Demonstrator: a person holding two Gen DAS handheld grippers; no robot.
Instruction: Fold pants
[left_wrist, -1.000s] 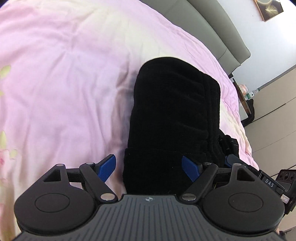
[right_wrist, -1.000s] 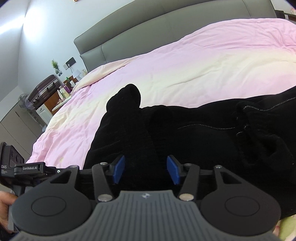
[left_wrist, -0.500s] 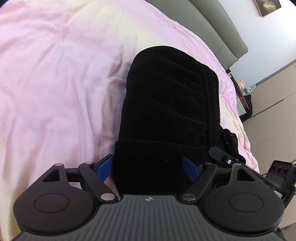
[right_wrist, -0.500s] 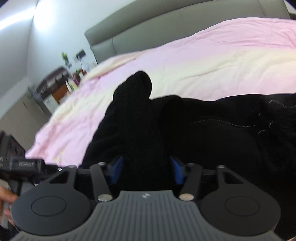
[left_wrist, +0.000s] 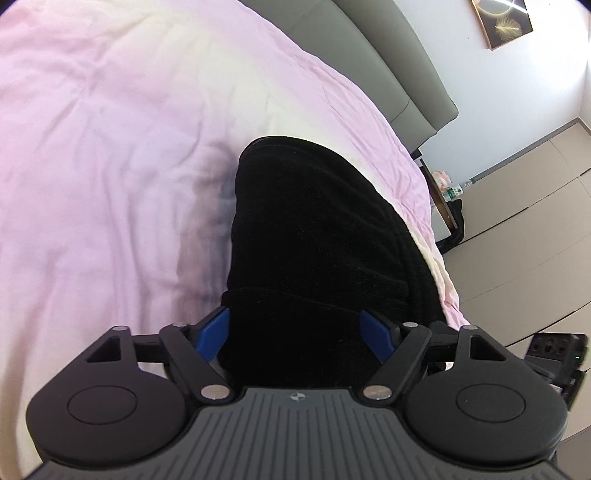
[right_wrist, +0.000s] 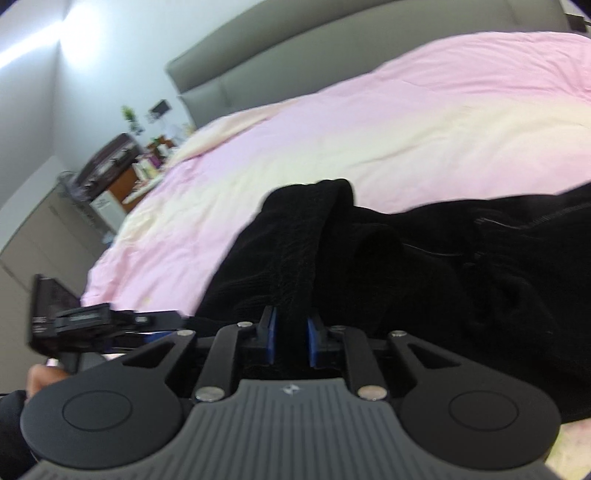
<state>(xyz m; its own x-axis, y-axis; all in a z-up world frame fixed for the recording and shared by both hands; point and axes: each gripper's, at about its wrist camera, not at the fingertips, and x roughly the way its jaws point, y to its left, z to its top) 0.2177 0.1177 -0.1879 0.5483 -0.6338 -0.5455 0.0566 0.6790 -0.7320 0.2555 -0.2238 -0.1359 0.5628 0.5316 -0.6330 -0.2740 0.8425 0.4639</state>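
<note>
Bed (left_wrist: 110, 147), pink cover, takes up most of both views; grey headboard (right_wrist: 332, 48) at the far end. Everything below is placed relative to the bed.

Pants (left_wrist: 314, 240), black and thick, lie on the bed near its side edge, leg end bunched toward the two grippers, waist part spread out to the right in the right wrist view (right_wrist: 498, 277).

Right gripper (right_wrist: 290, 341): fingers drawn close together, clamped on a raised ridge of the pants. Looks like a thin bite at the very tips.

Left gripper (left_wrist: 295, 332): fingers wide apart, straddling the hem end of the pants. Cloth sits between them but nothing pinches it, so no hold there.

Risks, my read:
- One-sided lift. If the right pulls up while the left has no hold, the leg end twists and the fold goes crooked.
- Layer miss. Fabric is stacked thick; the right may only have the top layer, so the lower one stays on the bed and drags.
- Slip at the fingertips on fuzzy knit.
- Pants are close to the bed's edge; a pull toward the floor side could slide them off.
- Left closing low could snag the pink cover along with the hem.
</note>
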